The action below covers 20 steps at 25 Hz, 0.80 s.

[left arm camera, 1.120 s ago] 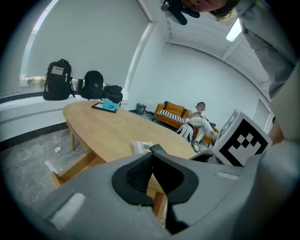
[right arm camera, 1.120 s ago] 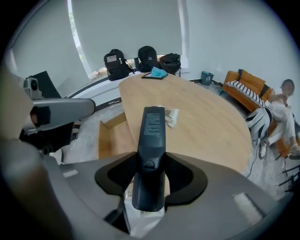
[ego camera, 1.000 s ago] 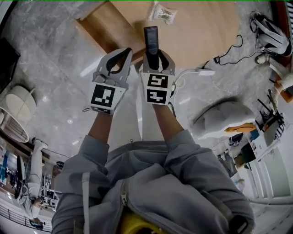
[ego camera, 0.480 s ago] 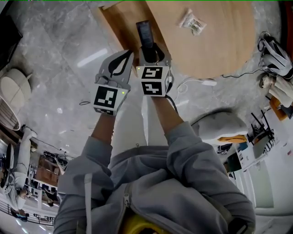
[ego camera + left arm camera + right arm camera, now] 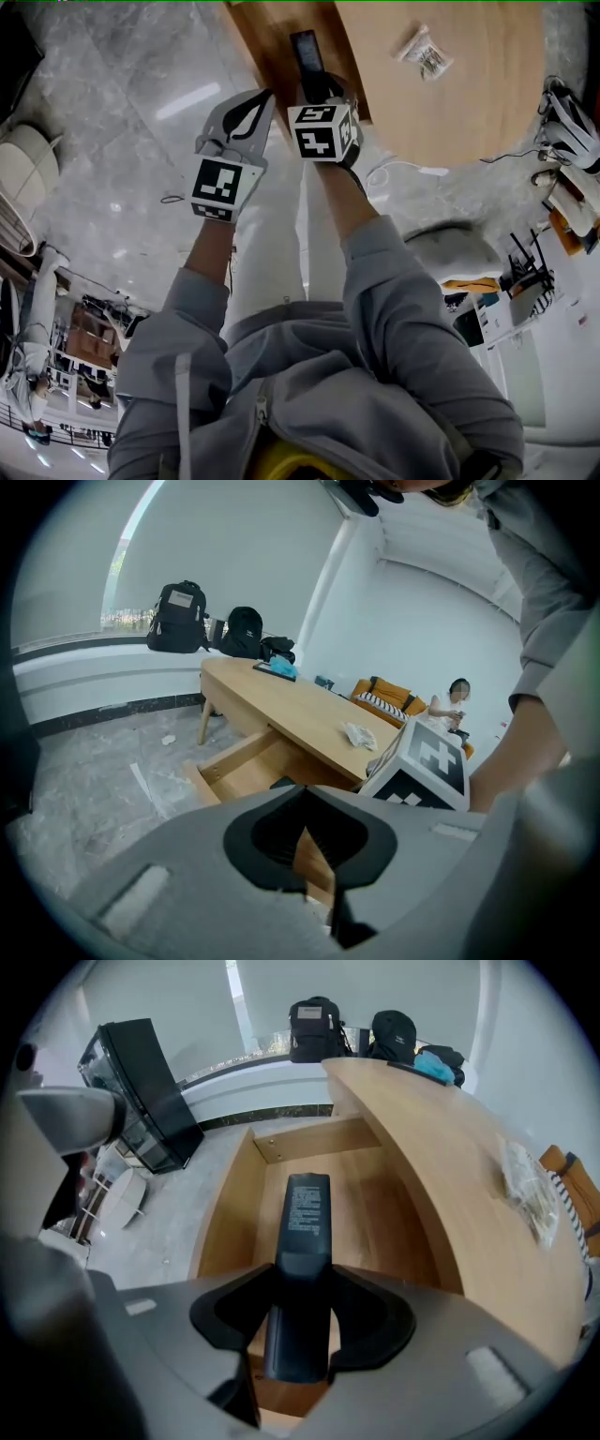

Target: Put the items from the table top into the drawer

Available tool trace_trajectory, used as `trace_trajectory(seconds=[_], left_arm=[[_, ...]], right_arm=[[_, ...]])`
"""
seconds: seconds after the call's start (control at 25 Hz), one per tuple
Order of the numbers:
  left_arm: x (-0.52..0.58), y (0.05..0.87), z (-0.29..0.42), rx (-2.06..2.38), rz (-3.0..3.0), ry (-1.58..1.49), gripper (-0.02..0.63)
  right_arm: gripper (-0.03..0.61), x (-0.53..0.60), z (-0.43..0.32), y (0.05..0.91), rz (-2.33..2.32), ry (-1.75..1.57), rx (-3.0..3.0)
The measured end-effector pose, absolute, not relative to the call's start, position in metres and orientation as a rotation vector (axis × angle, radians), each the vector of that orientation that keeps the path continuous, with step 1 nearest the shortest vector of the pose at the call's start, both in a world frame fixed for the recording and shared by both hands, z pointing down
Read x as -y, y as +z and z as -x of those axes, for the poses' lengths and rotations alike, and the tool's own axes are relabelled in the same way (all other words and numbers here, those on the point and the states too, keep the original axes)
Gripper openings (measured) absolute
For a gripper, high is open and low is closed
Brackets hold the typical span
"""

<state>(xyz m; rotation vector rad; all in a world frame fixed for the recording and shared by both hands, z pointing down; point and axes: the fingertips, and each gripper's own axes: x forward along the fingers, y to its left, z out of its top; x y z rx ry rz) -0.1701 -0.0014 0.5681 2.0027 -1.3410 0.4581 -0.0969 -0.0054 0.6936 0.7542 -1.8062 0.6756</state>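
Note:
My right gripper [image 5: 314, 89] is shut on a long black remote [image 5: 307, 58], which sticks out forward from the jaws. In the right gripper view the remote [image 5: 305, 1213] hangs over the bare wooden floor of the open drawer [image 5: 375, 1204], with the gripper [image 5: 300, 1283] clamped round its rear half. The left gripper [image 5: 264, 96] is beside it on the left, shut and with nothing in it [image 5: 305, 794]. It points at the drawer [image 5: 239, 771]. A clear plastic bag of small parts [image 5: 424, 54] lies on the wooden table top [image 5: 469, 103], also visible as the bag [image 5: 530, 1194].
Backpacks [image 5: 317, 1027] sit on the ledge behind the table. A black cabinet [image 5: 141, 1091] stands left of the drawer. A white cable and plug strip [image 5: 412, 170] lie on the marble floor, and a pale beanbag [image 5: 450, 253] sits to the right. A person [image 5: 455, 700] sits beyond the table.
Both grippers have moved forward and down toward the open drawer. The remote, which pointed at the table edge, now hangs over the drawer. The right gripper has rolled somewhat.

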Motion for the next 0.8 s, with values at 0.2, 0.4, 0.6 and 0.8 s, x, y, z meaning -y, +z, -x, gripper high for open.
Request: trace_trajectory(seconds=[0.2,0.4,0.6,0.8], left_arm=[[0.002,0.57,0.163,1.31,-1.996,0.46,0.0],[0.0,0.576,0.167,1.3,-1.989,0.463,0.0],[-0.003,0.58,0.165,1.298,-1.973,0.463,0.0],[-0.007,0.581,0.165,1.308,-1.955,0.457,0.0]], right_arm=[[0.19,0.0,0.093,0.714,-0.699,0.678,1.749],[0.19,-0.01,0.095,0.735,-0.637,0.672,1.702],[0.195,-0.015,0.093,0.746,-0.604,0.754,1.678],[0.359,-0.022,0.093,0.741,-0.584,0.82,1.699]])
